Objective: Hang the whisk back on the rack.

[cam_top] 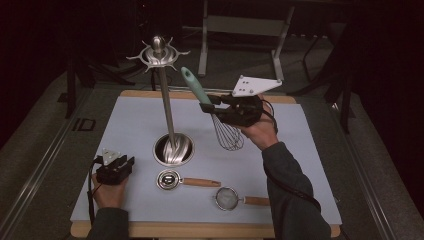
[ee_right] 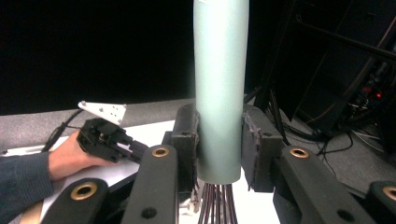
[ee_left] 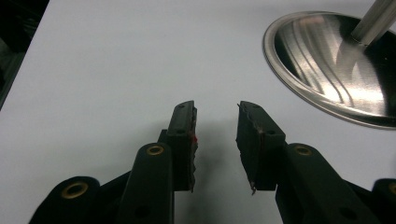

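I am looking along the right gripper (ee_right: pixel 219 135), and its two black jaws are pressing on the pale green handle (ee_right: pixel 220 88) of a whisk from both sides. The handle is standing upright between them, rising past the top edge. Just below the handle's lower end, the whisk's dark wires (ee_right: pixel 215 205) are fanning out. To the left of the handle and farther off, the left gripper (ee_right: pixel 105 137) is resting in a hand (ee_right: pixel 70 158) over the white table surface (ee_right: pixel 154 130), a grey plate on top.
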`<move>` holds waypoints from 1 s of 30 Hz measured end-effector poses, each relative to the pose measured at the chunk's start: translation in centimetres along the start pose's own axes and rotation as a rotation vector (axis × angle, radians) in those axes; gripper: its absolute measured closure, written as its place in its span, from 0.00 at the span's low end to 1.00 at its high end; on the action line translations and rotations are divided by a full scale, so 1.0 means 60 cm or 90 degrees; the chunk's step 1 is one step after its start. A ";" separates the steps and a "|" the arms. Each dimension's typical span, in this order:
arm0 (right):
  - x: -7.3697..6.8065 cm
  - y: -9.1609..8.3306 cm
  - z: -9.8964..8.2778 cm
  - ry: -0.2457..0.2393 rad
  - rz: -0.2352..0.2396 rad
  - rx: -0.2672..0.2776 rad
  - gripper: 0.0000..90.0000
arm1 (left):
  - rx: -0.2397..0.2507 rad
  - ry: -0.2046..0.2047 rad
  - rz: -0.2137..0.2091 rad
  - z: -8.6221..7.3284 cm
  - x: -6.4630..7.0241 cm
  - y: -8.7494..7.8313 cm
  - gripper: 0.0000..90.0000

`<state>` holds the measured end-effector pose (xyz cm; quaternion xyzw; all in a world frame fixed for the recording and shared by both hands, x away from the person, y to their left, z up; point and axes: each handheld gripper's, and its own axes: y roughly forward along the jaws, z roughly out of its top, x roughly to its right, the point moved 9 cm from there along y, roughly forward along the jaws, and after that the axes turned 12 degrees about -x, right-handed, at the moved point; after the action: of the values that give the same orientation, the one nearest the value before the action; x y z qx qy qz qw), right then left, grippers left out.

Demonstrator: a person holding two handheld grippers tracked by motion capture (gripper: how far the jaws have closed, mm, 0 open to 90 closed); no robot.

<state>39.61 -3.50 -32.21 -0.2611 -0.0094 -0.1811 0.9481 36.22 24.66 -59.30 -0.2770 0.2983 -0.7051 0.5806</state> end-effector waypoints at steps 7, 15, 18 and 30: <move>-0.006 0.005 0.013 -0.006 0.008 0.009 0.77 | 0.000 0.000 0.000 0.000 0.000 0.000 0.75; -0.004 0.021 0.016 -0.004 0.012 0.002 0.77 | 0.000 0.000 0.000 0.000 0.000 0.000 0.75; -0.002 0.028 0.018 0.000 0.013 0.002 0.77 | 0.000 0.000 -0.001 0.000 0.000 0.000 0.75; 0.000 0.063 0.024 0.012 0.009 -0.016 0.77 | 0.000 0.001 -0.002 0.000 -0.001 0.000 0.75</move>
<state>41.05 0.24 -32.82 -0.2713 0.0036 -0.1767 0.9461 36.22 24.69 -59.30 -0.2768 0.2984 -0.7062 0.5793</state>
